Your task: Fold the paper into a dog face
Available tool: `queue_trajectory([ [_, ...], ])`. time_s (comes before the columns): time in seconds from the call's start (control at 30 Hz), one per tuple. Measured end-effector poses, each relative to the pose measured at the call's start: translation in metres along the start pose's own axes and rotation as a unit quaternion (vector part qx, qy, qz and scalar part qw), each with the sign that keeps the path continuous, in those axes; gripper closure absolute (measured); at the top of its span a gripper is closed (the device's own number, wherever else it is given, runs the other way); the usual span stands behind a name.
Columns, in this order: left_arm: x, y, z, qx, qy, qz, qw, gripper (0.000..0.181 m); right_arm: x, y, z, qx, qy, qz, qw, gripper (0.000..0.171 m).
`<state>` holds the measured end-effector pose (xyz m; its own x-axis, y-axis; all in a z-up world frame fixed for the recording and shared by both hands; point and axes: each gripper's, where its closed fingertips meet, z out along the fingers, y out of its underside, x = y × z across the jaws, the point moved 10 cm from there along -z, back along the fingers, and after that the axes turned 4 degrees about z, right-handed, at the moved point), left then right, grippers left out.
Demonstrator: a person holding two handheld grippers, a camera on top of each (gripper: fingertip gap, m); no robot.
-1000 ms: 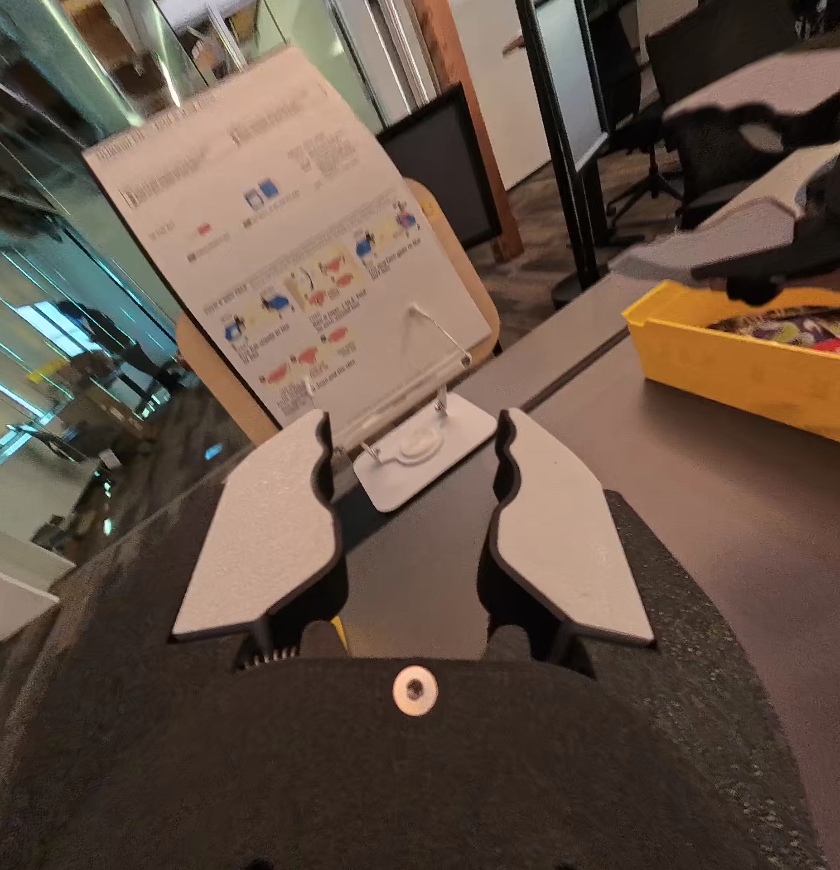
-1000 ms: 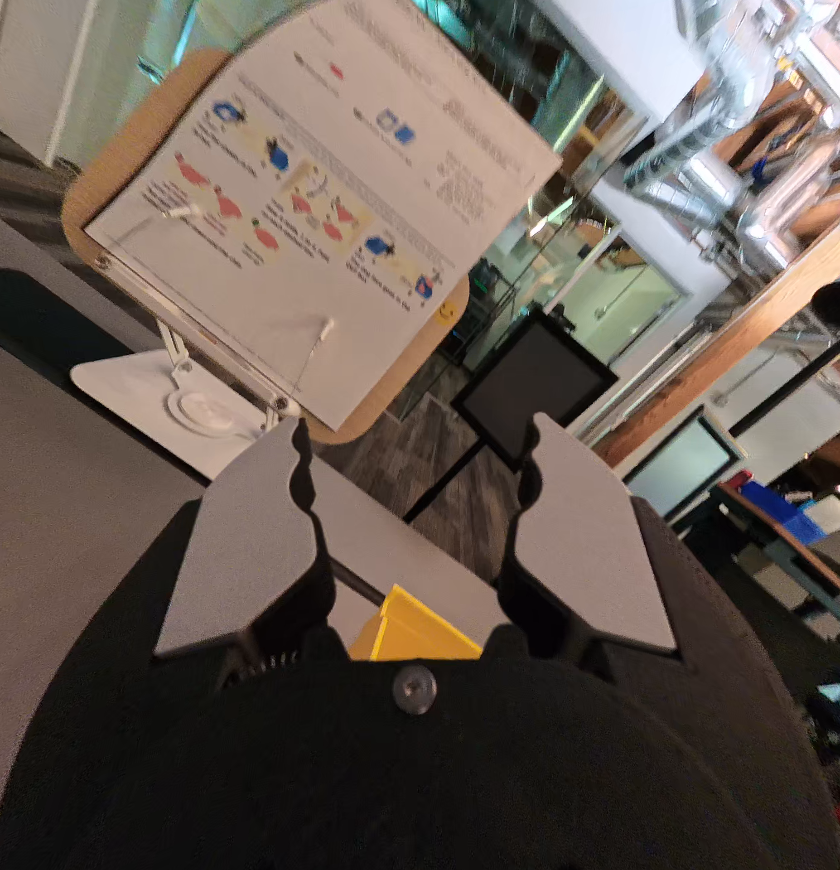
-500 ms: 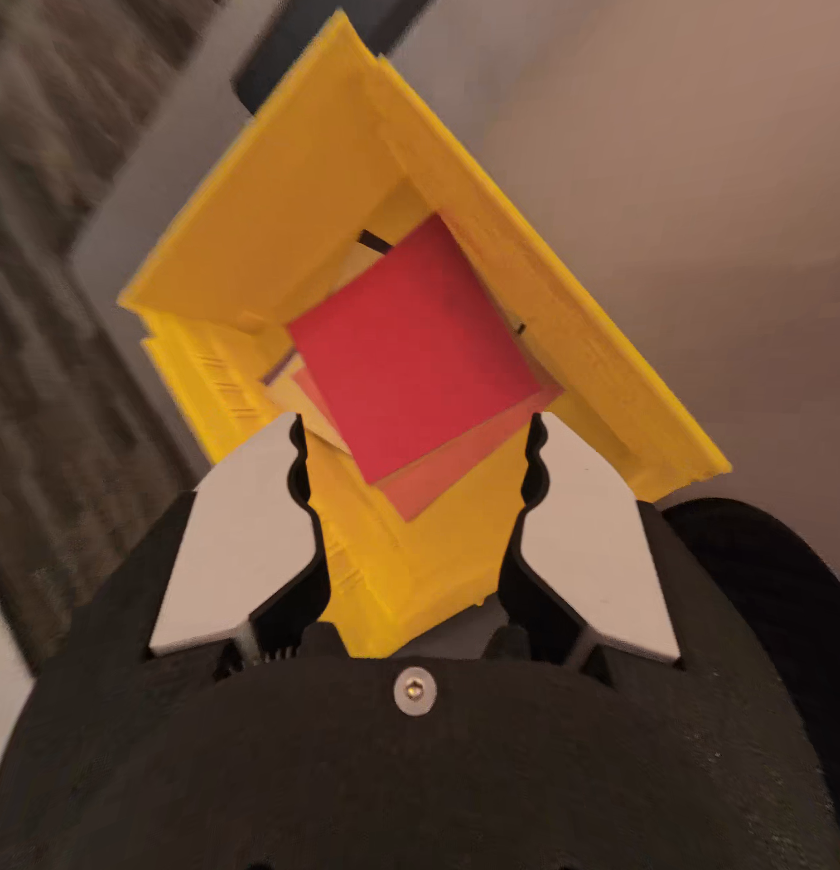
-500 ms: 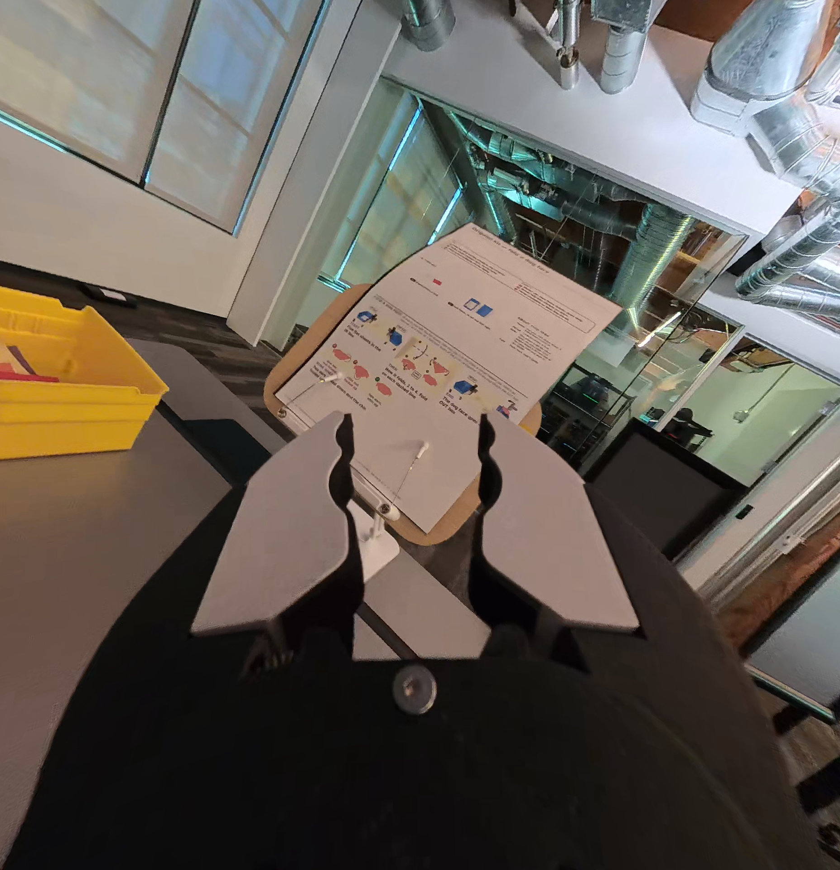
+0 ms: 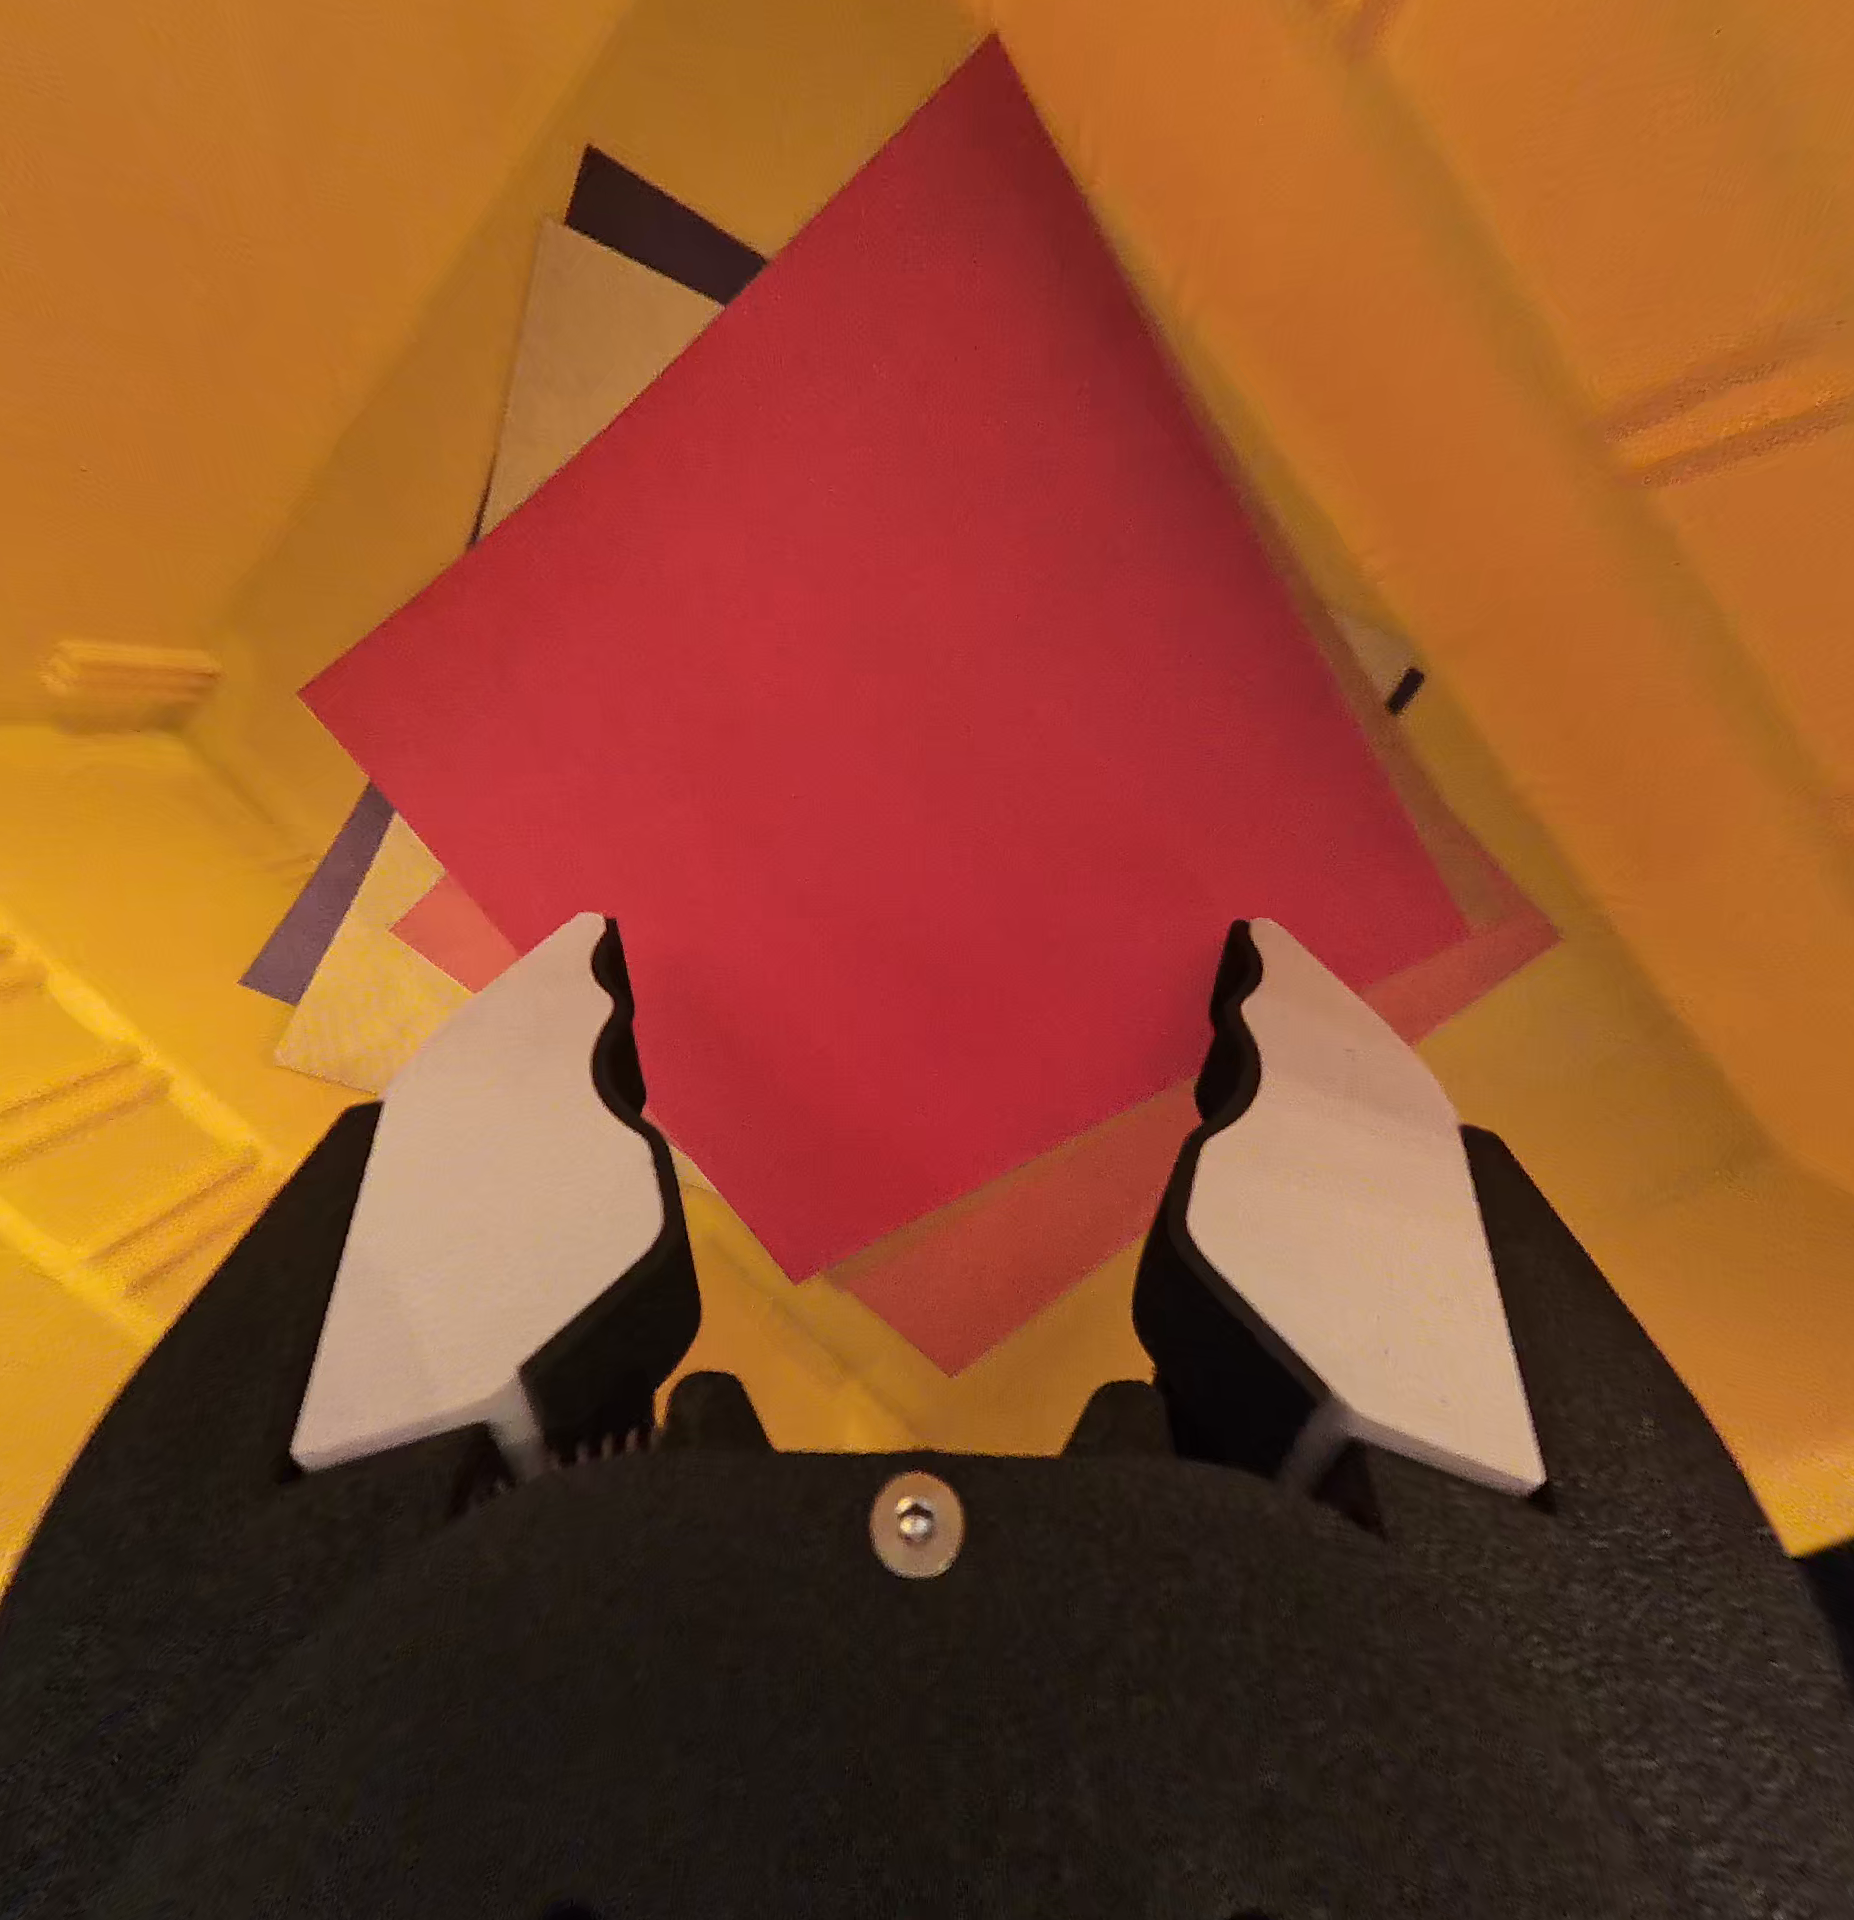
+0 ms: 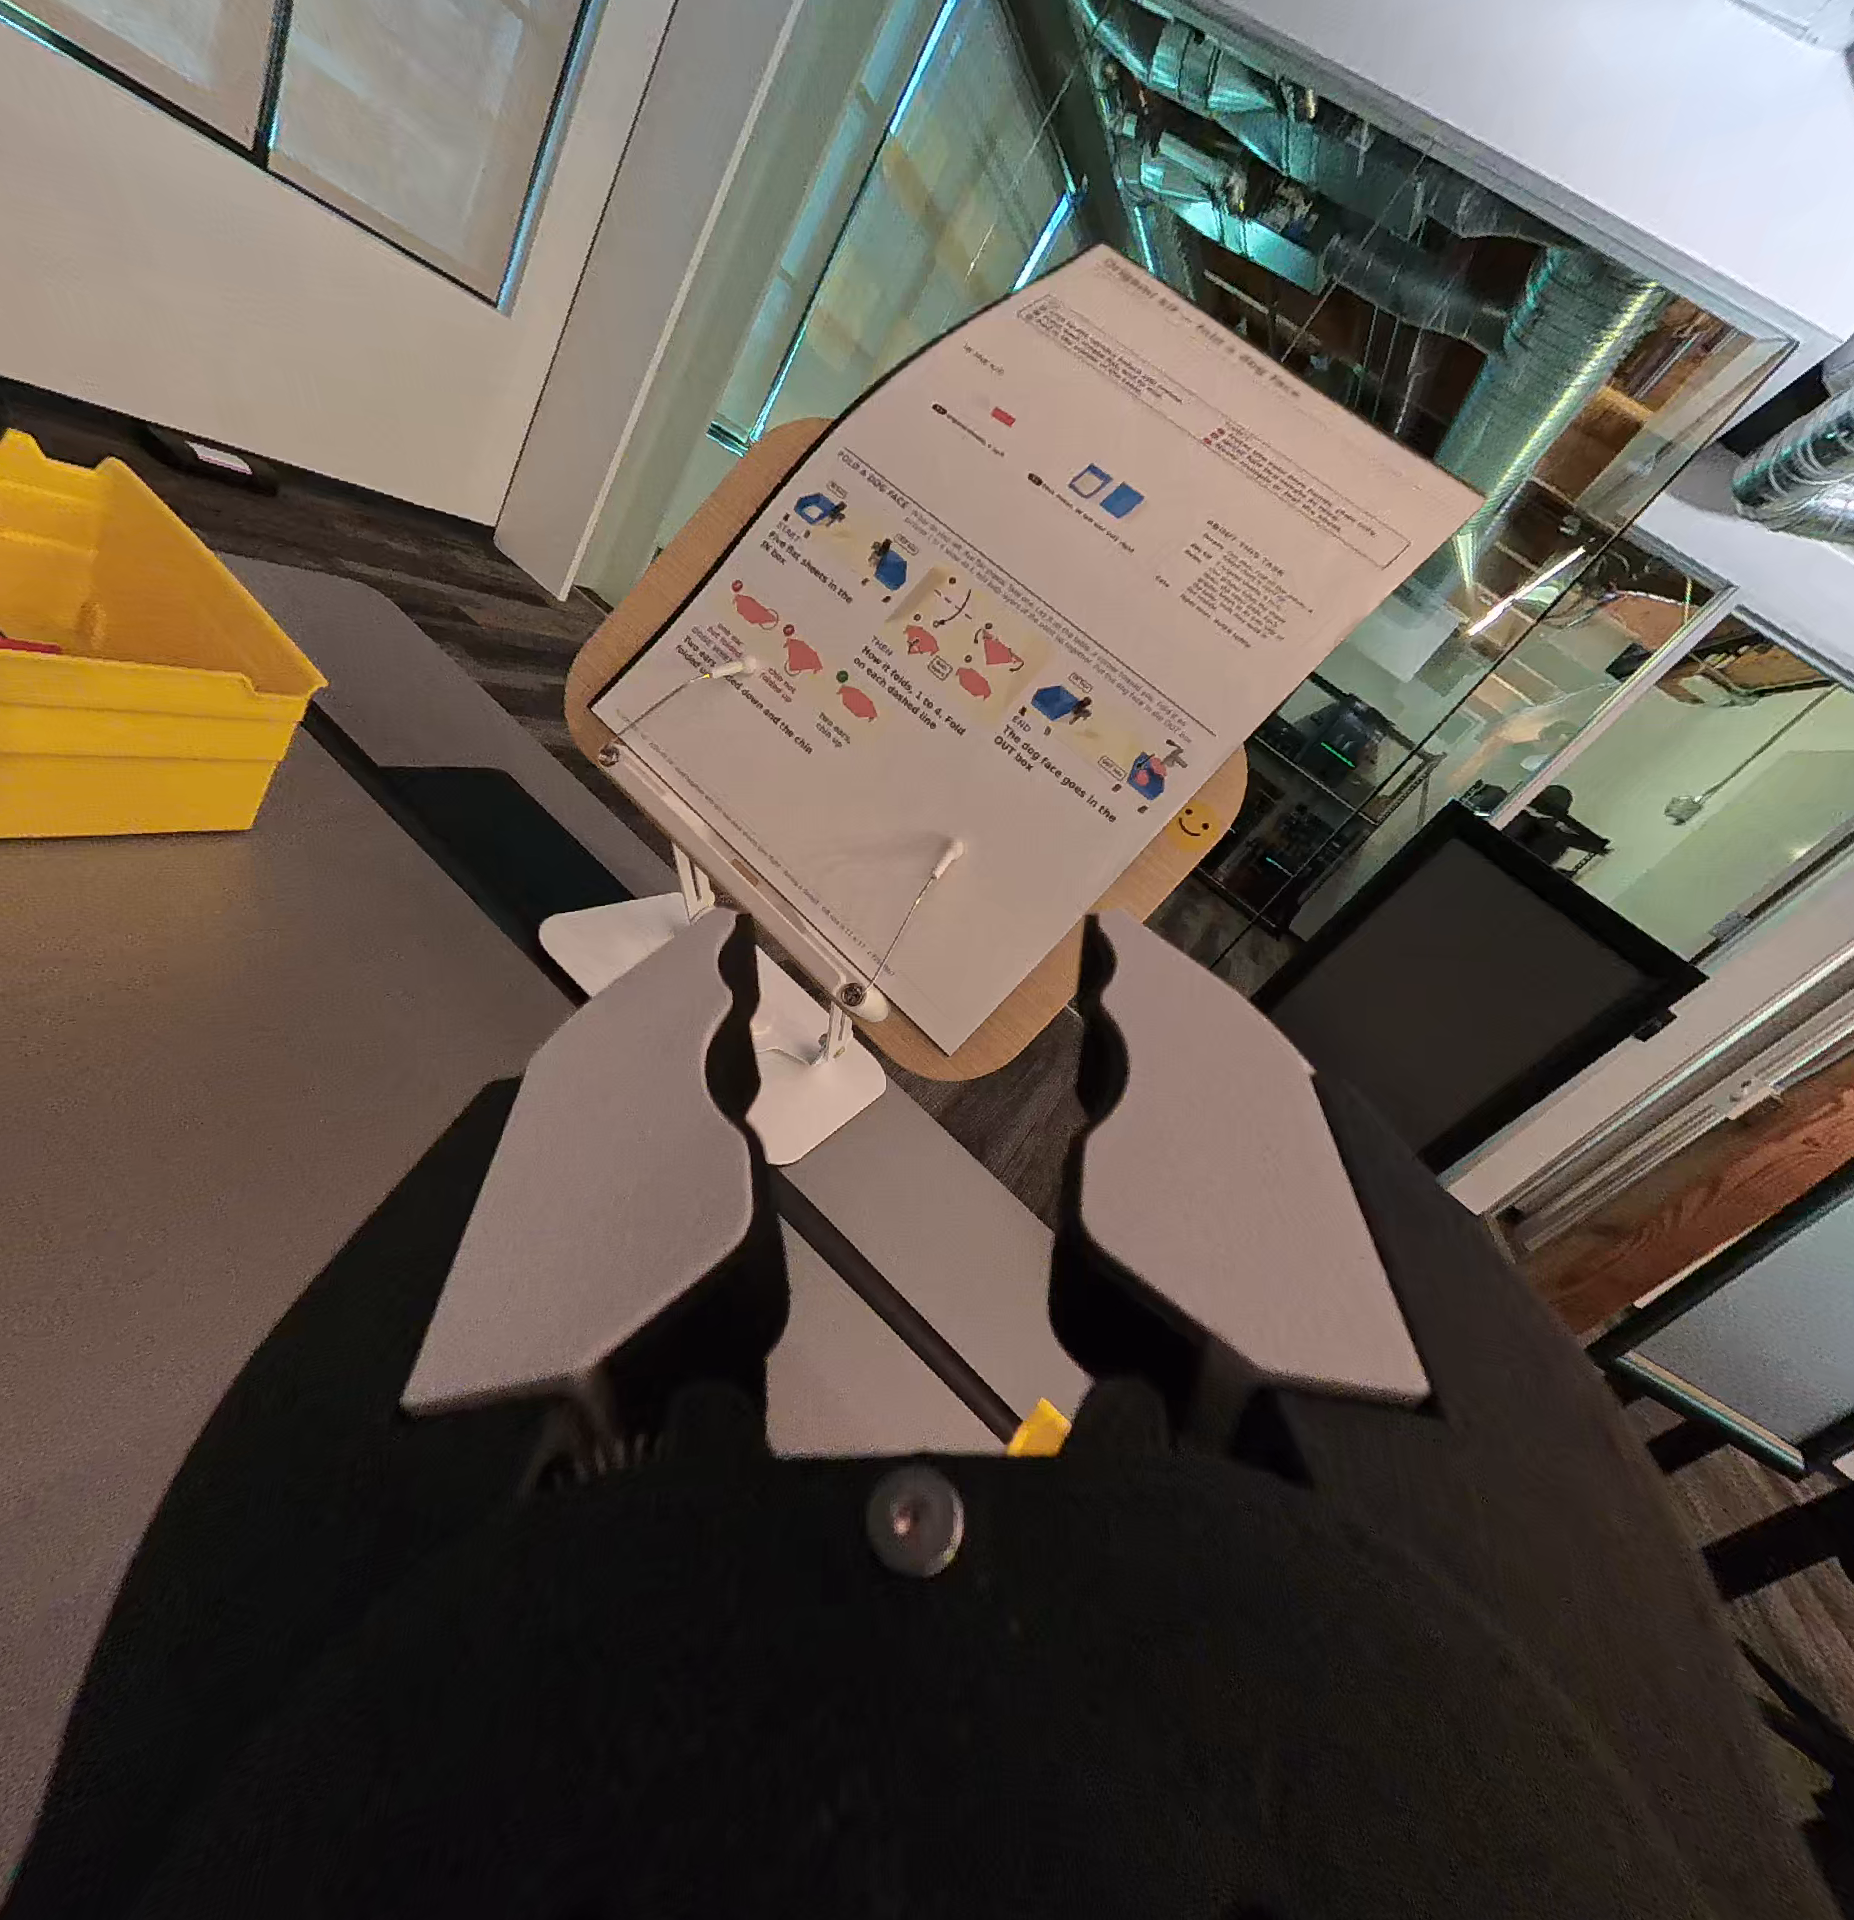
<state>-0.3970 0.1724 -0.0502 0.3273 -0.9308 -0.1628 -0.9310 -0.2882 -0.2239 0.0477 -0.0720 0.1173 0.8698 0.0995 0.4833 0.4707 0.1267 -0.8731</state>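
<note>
Two identical handheld grippers. Left gripper (image 5: 921, 925): black, grainy body, one silver screw (image 5: 915, 1525) at centre, pale grey angular fingers (image 5: 487, 1195) with wavy black inner edges. Right gripper (image 6: 907, 930): same build, darker grey fingers (image 6: 611, 1195), dull screw (image 6: 912, 1522).

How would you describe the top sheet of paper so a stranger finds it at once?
Look inside the yellow bin, under the open left gripper. A loose stack of sheets lies there, and the red sheet is uppermost, fully visible; the orange, tan and dark ones only peek out beneath it.
</note>
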Motion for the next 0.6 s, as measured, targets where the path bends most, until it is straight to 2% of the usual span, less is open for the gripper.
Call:
queue_trajectory([
  [0.3, -0.0086, 0.0020, 0.0101, -0.007, 0.055, -0.041, 0.998, 0.085, 0.0075, 0.0010, -0.0019, -0.002, 0.008, 0.006, 1.000, 0.110],
  [0.6, -0.0068, 0.0001, 0.0086, -0.017, 0.057, -0.041, 0.997, 0.089, 0.0056, 0.0005, -0.0015, -0.005, 0.009, -0.003, 1.000, 0.110],
])
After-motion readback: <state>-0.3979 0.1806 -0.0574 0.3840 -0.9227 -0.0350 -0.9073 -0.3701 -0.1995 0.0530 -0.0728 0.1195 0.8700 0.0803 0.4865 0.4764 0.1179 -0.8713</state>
